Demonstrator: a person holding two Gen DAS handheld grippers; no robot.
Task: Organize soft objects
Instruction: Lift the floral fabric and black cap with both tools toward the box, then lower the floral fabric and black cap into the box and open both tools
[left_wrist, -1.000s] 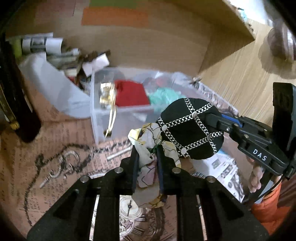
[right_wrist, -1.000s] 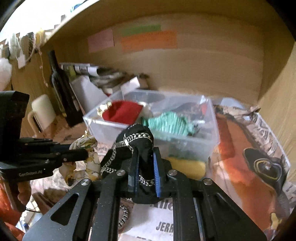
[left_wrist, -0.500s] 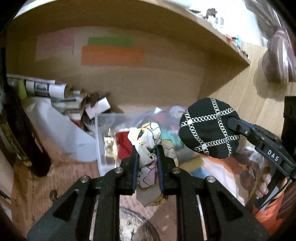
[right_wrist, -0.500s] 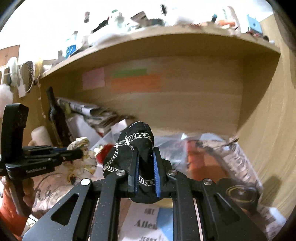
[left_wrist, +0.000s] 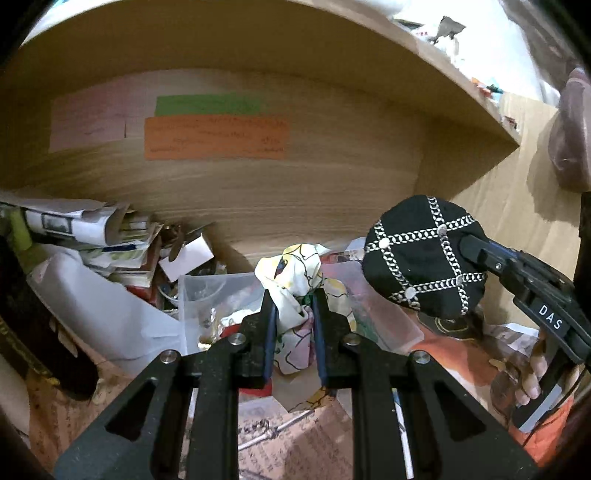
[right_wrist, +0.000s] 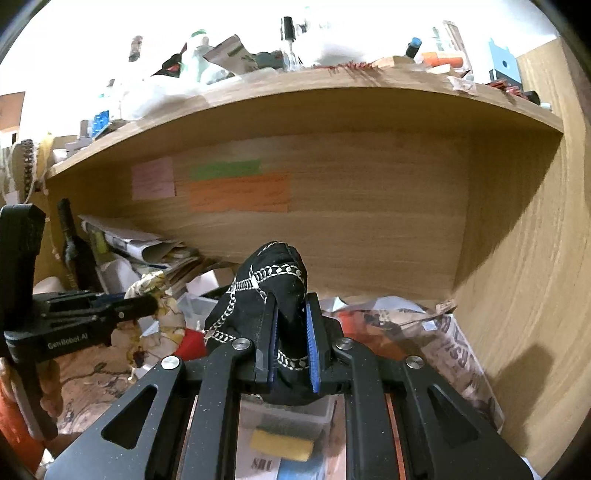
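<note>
Inside the wooden shelf bay (right_wrist: 332, 229), under the upper board, you hold two soft items aloft; neither is put away yet.

Item one: patterned cream scarf (left_wrist: 295, 284), bunched; your left gripper (left_wrist: 293, 314) has its fingers drawn in tight on the cloth, a fold pinched between the pads and the loose end hanging below; it hovers above the clear plastic bin (left_wrist: 207, 291), not resting in it.

Item two: black cap with silver chain lattice (right_wrist: 273, 288); your right gripper (right_wrist: 291, 332) is clamped on its fabric, blue pads pressed into it from both sides; seen from the left wrist camera the cap stands to the right of the scarf, near it but apart.

Bin contents, as far as visible: something red, a gold-coloured piece, some cloth; much is hidden by the scarf and the fingers; whether these were sorted by you cannot be told.

Surroundings: rolled newspapers (left_wrist: 74, 221) and a dark bottle (right_wrist: 74, 243) at the left; green, orange and pink paper labels (left_wrist: 216, 136) on the back panel; a yellow sponge (right_wrist: 282, 443) low in the right wrist view.

Progress, as a judgement: both pieces picked up, the placing half is left; you must still choose a spot for each, lower it and release; the scarf's hanging tail may snag the bin's rim.
</note>
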